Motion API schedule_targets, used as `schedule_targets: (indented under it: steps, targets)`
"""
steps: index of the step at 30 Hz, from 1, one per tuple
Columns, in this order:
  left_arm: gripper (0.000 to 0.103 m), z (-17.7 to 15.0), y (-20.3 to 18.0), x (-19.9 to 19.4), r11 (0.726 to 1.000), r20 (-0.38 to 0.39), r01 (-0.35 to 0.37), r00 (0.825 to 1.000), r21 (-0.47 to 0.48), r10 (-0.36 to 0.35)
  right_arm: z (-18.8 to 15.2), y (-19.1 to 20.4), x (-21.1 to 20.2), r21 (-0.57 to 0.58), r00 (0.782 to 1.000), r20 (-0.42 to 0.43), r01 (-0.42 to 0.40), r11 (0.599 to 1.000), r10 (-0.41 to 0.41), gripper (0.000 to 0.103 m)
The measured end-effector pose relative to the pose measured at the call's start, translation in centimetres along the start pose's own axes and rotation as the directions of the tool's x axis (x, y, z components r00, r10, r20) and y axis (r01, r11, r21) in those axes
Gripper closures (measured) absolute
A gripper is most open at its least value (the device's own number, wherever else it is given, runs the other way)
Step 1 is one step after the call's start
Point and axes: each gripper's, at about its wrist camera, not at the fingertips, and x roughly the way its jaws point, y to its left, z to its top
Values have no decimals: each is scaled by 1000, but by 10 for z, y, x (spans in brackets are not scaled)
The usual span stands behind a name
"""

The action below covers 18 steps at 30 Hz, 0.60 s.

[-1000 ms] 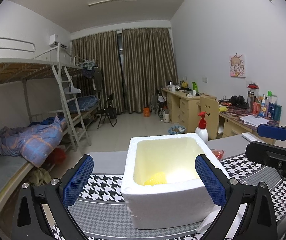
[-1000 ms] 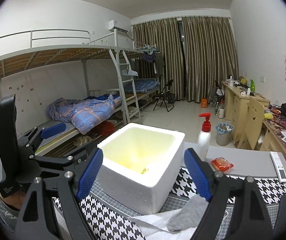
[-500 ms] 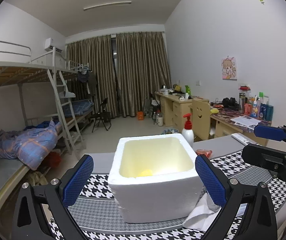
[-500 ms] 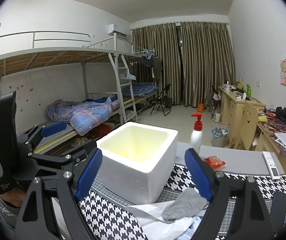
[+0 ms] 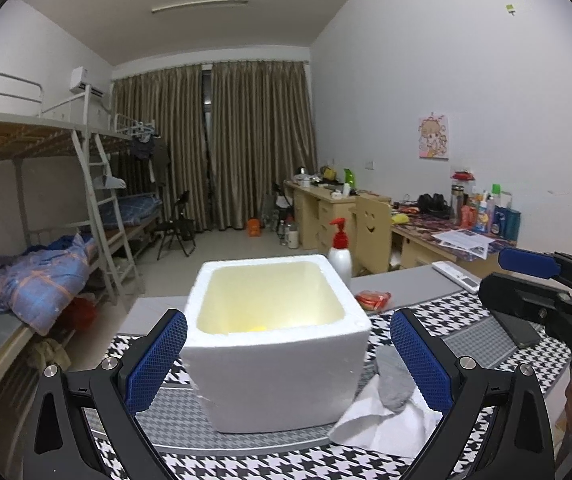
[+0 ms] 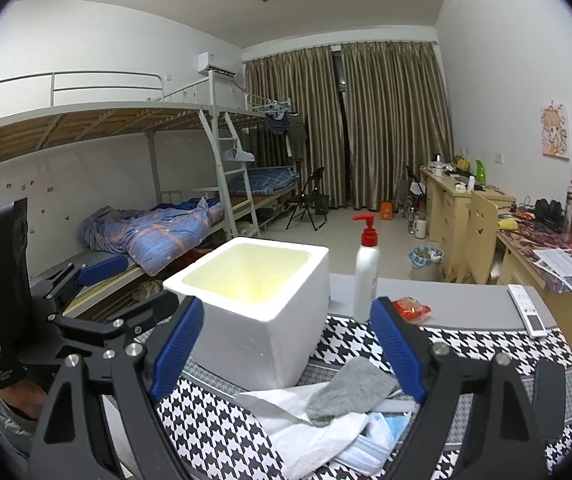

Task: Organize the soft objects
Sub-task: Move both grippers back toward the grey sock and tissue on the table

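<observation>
White foam box [image 5: 276,336] stands straight ahead of the left tool [image 5: 286,364], whose jaws gape wide and empty. Just ahead of the right tool [image 6: 290,354], also spread empty, a grey sock [image 6: 350,394] lies on white cloth [image 6: 306,432].

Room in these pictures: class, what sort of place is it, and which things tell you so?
Most likely a shared dormitory room: metal bunk beds with a ladder along one wall, and a row of cluttered study desks along the other.
</observation>
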Motion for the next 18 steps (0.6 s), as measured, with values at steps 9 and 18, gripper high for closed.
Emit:
schedule_targets:
  steps: [9,18]
  targets:
    - [1,-13,-12,10,998,-45,69,997,0,-69,-10,-12,-5,26,1000,-7,21,999,-21,14]
    - [1,-28,-17,27,996,-91,89,992,0,-89,-20,-24,-6,52,999,-19,46,998,-45,14]
